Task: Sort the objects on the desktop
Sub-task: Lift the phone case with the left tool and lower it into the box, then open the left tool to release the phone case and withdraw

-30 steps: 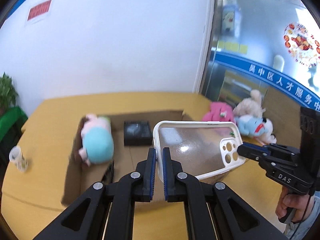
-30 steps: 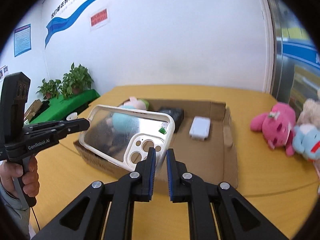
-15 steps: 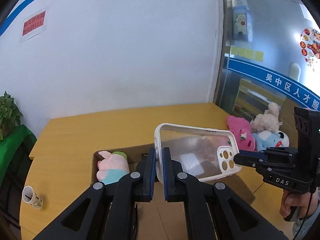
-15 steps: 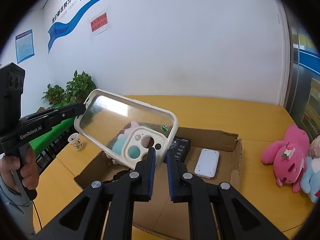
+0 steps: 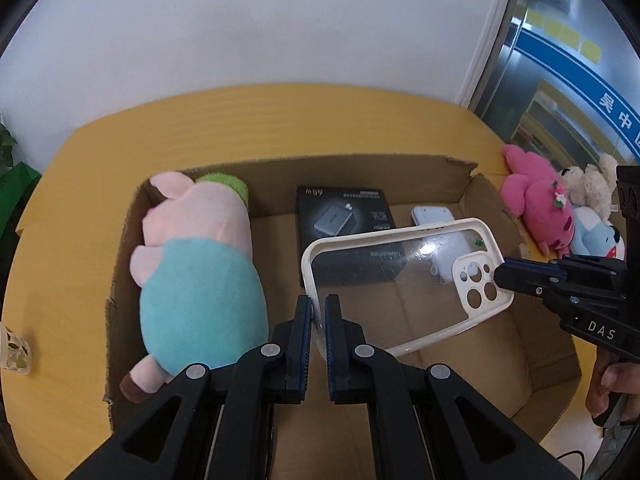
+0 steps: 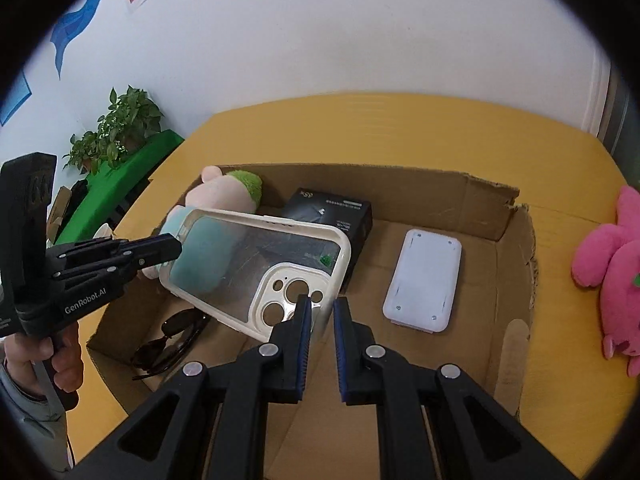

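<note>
Both tongs hold one phone case over the box.

The left tongs point(image 5: 316, 322) are clamped on the plain end of the case point(image 5: 404, 284), and the right tongs point(image 6: 320, 322) are clamped on its camera-cutout end, so the thin clear shell hangs level between them, probably to keep it from flexing or twisting on the way down. Directly below and ahead of both lies the open cardboard box point(image 6: 516, 276), the likely drop spot. Left of the left tongs in it lies a pink-and-teal plush point(image 5: 196, 276); just beyond the case sits a black carton point(image 5: 344, 216) and a white power bank point(image 6: 424, 284); sunglasses point(image 6: 172, 340) rest below the case near the box's front wall. The box stands on a yellow table point(image 6: 360, 128); far right of the tongs, more plush toys point(image 5: 536, 208) wait on it. Behind are a white wall and potted plants point(image 6: 116, 128).
</note>
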`<act>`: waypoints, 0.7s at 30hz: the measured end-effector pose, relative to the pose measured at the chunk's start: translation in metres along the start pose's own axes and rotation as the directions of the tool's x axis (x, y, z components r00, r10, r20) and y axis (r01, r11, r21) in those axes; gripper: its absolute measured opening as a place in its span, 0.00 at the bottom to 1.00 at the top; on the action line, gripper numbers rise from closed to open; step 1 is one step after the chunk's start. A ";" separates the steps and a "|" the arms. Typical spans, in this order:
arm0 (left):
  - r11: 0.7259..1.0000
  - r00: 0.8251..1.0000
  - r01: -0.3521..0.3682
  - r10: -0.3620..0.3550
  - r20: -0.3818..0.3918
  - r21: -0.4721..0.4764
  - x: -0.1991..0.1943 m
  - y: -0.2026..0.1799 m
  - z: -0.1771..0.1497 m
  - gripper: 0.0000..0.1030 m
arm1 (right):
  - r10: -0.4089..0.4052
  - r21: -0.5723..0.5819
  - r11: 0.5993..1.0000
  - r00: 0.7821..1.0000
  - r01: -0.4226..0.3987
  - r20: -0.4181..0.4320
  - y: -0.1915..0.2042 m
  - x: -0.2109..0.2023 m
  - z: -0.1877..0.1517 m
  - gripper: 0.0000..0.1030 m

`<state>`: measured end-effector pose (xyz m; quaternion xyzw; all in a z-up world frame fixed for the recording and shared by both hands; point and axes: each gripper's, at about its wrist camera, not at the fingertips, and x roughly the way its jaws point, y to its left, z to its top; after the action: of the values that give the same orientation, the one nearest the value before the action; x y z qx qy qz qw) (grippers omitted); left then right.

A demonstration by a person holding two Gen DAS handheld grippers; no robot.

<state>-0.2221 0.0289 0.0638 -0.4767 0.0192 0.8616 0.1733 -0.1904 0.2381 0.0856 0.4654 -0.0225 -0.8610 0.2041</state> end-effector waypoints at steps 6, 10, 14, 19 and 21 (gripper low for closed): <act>0.999 0.993 -0.030 0.033 -0.115 0.021 0.038 -0.006 -0.007 0.03 | 0.006 0.021 1.000 0.990 -0.003 -0.139 -0.018 0.042 -0.007 0.10; 0.998 0.981 -0.049 0.055 -0.187 0.036 0.054 -0.007 -0.006 0.03 | 0.000 0.030 1.000 0.970 0.007 -0.242 -0.021 0.067 -0.012 0.10; 0.996 0.960 -0.072 0.083 -0.268 0.052 0.076 -0.006 -0.013 0.03 | -0.044 0.008 0.999 0.952 0.048 -0.304 -0.018 0.085 -0.020 0.11; 0.997 0.945 -0.082 0.077 -0.318 -0.002 0.086 0.003 -0.015 0.05 | -0.042 0.023 0.998 0.948 0.052 -0.317 -0.012 0.089 -0.023 0.15; 0.996 0.944 -0.088 0.080 -0.320 -0.012 0.080 0.005 -0.017 0.08 | -0.041 0.026 0.998 0.949 0.052 -0.313 -0.010 0.086 -0.025 0.21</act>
<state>-0.2486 0.0432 -0.0121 -0.6106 0.0559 0.7800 0.1247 -0.2155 0.2193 0.0012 0.5996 0.0063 -0.7806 0.1765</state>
